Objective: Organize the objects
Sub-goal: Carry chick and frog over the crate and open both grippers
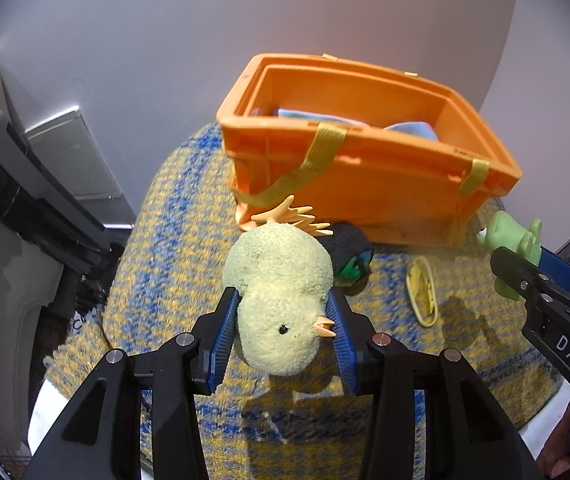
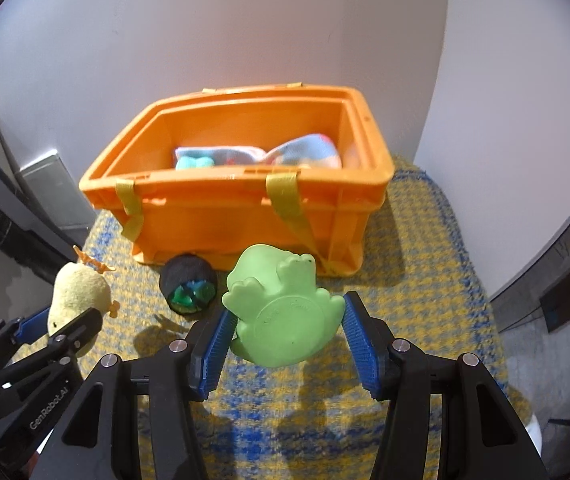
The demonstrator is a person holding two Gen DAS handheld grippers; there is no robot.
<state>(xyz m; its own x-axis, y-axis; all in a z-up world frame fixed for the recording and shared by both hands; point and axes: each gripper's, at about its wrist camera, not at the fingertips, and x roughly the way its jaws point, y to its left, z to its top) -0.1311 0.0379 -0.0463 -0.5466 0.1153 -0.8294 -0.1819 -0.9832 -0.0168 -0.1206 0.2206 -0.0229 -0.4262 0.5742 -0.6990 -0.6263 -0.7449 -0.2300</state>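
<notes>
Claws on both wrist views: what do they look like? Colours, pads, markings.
Both match: the left claw and right claw have matte black angular linkage arms with round silver pivot pins. The fingers carry blue ribbed pads. White lettering shows on the bodies: "DAS" on the right one, seen from the left wrist, and "GenRobot.AI" on the left one, seen from the right wrist. No cables or sleeves visible.

The crate (image 1: 369, 184) hides most of the cloth (image 2: 257, 156) inside it. The right gripper (image 1: 525, 268) covers part of the green frog (image 1: 509, 236). The dark roll (image 2: 188, 284) with green contents cannot be identified.
</notes>
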